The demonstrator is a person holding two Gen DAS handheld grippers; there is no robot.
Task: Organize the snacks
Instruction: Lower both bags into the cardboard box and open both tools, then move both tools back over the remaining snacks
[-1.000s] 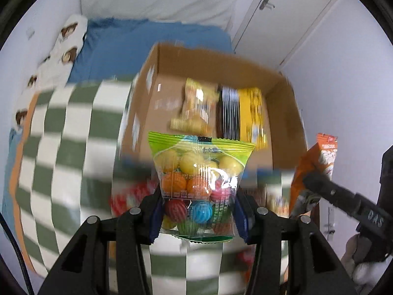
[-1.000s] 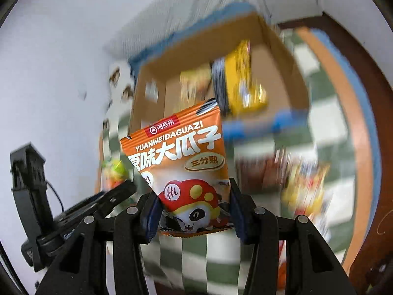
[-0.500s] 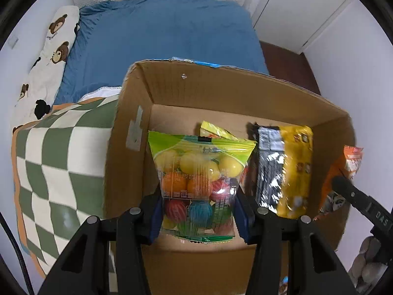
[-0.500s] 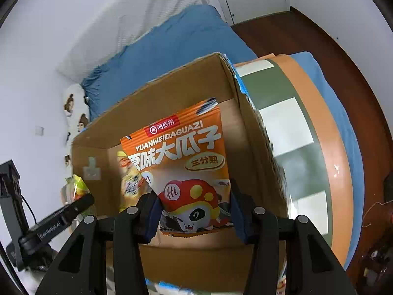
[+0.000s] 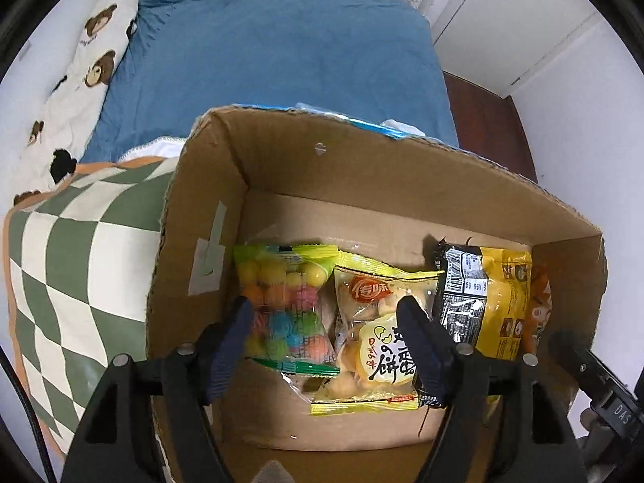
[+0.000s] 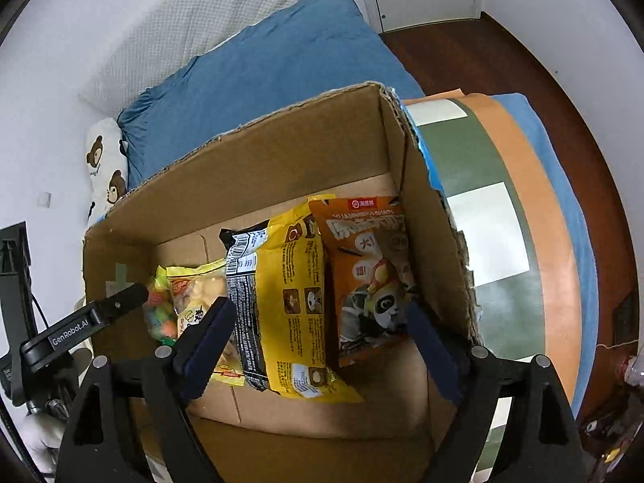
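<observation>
An open cardboard box (image 5: 362,169) (image 6: 281,149) sits on the bed. Inside lie a clear bag of coloured candy balls (image 5: 285,306) (image 6: 161,314) at the left, a yellow egg-biscuit pack (image 5: 378,334) (image 6: 197,298), a black-and-yellow bag (image 5: 487,298) (image 6: 290,298), and an orange sunflower-seed bag (image 6: 374,273) (image 5: 537,310) at the right wall. My left gripper (image 5: 326,318) is open and empty over the candy bag and biscuit pack. My right gripper (image 6: 322,326) is open and empty over the yellow and orange bags.
The box rests on a green-and-white checked blanket (image 5: 76,257) with an orange border (image 6: 535,201). A blue bedsheet (image 5: 273,64) and a bear-print pillow (image 5: 76,92) lie behind. A wooden floor (image 6: 523,60) and a white door (image 5: 503,12) are at the right.
Both grippers opened and let go: the candy bag dropped at the box's left, the orange seed bag at its right wall. Both grippers are lower over the box.
</observation>
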